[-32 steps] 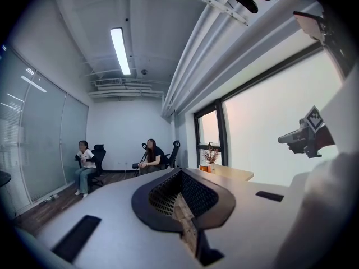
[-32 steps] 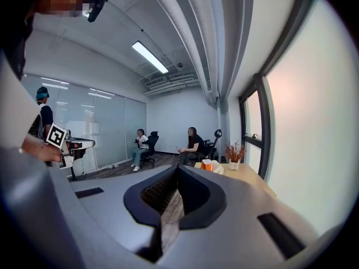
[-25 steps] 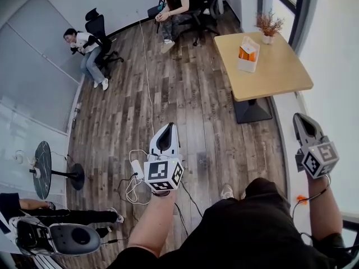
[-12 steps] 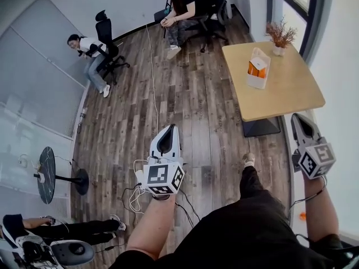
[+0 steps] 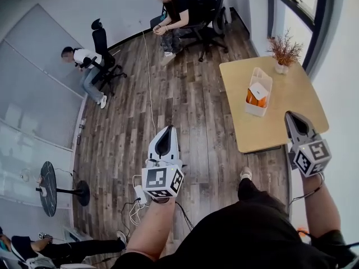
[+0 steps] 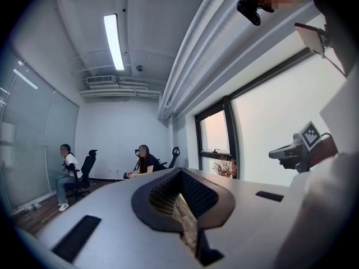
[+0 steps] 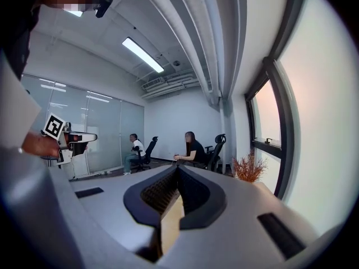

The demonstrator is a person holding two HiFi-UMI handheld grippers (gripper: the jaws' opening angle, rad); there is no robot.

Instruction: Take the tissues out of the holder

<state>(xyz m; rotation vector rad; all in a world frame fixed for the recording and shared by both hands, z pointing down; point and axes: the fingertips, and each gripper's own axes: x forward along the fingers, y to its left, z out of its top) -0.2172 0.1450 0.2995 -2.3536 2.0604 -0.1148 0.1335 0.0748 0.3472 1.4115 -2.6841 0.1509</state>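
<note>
Tissue holder (image 5: 253, 106) stands on the table (image 5: 294, 102), approx mid-top. White tissues (image 5: 259, 88) show at its top, w/ smth orange inside. A dried plant (image 5: 284, 50) in a small pot is at the holder's 1 o'clk, by the table's far edge, apart from the holder.

R tool (image 5: 293, 118) is at the holder's 4 o'clk, near but not touching. From this tool the holder lies at 10 o'clk. In head view the tip overlaps the table's near-right part, and the marker cube is off past the edge. Its height over the top can't be told. Jaws are pressed together, nothing btwn them.

L tool (image 5: 167, 131) is at the holder's 8 o'clk, well apart, over the wood floor (image 5: 190, 100). From this tool the holder lies at 2 o'clk. Jaws are together too and grip nothing.

Further out, a white cable bundle (image 5: 136, 198) lies on the floor at the L tool's 7 o'clk. Two persons sit on office chairs on the far side, one (image 5: 176, 13) at 12 o'clk of the frame, the other (image 5: 84, 63) at 10 o'clk. A round-base stand (image 5: 47, 188) is near the frame's L edge.
</note>
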